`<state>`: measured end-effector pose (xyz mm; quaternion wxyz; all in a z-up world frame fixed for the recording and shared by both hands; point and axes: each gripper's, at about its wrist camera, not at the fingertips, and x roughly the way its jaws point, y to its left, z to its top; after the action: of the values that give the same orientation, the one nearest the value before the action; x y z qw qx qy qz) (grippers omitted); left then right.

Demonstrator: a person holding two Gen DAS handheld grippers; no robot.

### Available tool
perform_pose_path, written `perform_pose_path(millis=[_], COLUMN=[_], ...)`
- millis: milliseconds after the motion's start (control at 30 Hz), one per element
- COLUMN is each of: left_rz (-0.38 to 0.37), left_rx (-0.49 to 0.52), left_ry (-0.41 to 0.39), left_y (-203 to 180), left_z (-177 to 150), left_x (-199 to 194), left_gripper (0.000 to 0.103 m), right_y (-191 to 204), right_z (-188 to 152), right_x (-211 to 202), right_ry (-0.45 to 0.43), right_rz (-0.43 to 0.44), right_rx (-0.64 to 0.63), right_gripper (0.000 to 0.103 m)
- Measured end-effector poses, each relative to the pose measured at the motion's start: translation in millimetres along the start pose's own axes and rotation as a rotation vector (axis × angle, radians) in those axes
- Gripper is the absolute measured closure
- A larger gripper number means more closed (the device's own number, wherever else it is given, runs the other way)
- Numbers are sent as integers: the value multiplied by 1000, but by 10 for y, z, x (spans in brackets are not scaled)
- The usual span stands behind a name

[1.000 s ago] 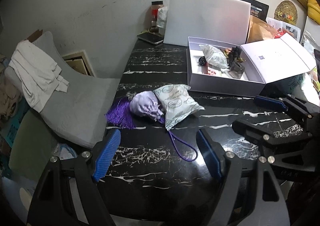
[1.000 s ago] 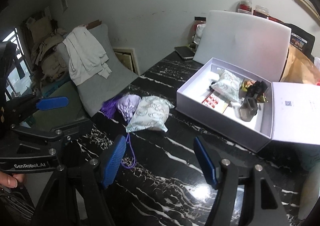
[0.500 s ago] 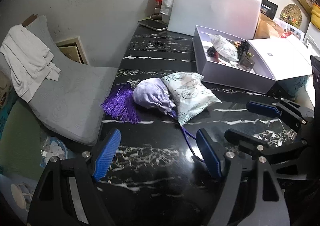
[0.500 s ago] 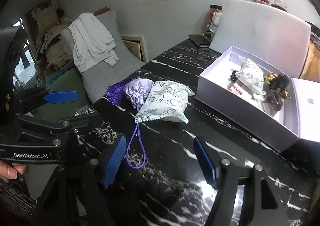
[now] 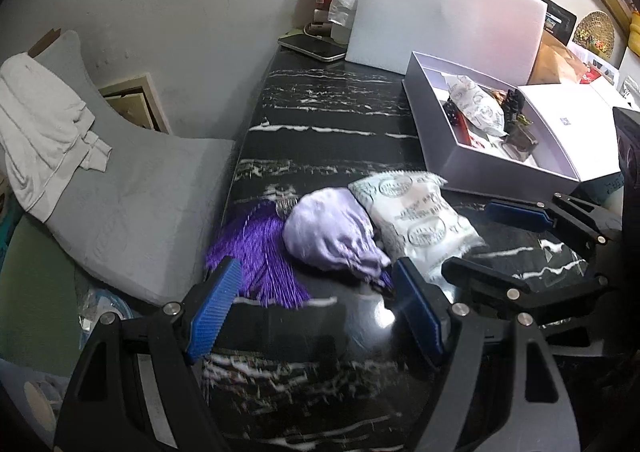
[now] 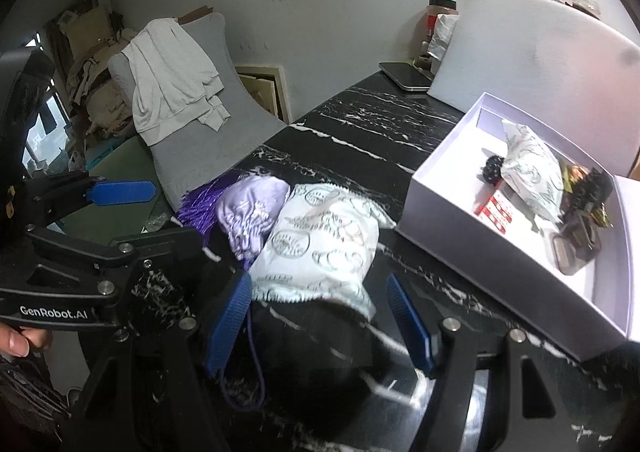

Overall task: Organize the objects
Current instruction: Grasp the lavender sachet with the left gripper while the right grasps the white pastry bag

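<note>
Lilac pouch (image 5: 334,238) before parted left gripper (image 5: 316,308)

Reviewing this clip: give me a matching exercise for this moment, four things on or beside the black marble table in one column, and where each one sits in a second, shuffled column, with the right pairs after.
Things:
1. lilac pouch
2. white printed sachet
3. phone
4. white cloth

Places:
A. draped over the grey cushion beside the table
B. on the table, between the purple tassel and the printed sachet
C. at the far end of the table, by the wall
D. on the table, between the lilac pouch and the open white box

Pairs: 1-B, 2-D, 3-C, 4-A
</note>
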<state>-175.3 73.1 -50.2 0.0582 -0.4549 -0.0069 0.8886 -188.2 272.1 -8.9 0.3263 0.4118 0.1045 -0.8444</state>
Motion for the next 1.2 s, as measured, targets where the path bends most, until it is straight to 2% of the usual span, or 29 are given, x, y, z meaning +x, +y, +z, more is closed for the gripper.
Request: perform_pose_path(millis=[200,433,667,767,833,933,1200], left_rz=[-11,-19,-86,-95,-119,-105,-128], left_rx=[5,46,18,37,54,80,110], left_ry=[-5,20,51,39,39,26,51], left_y=[72,71,121,87,44,-18,-225], left_z=[207,345,357,322,299,253,52], left_x=[183,499,711,733,734,705,553], left_gripper=[26,26,26,36,47,48,49], right_y=[-59,-128,-177,-192,-195,-174,-188], right_z=[175,252,229,208,201,183,-2], right_x=[143,390,444,440,428,388,212], right_ry=[-9,28,29,31,32,32,43], right_rz=[2,11,45,73,74,71,46], right_rx=[0,9,32,48,51,43,52], right_gripper=[33,33,33,41,44,50,51])
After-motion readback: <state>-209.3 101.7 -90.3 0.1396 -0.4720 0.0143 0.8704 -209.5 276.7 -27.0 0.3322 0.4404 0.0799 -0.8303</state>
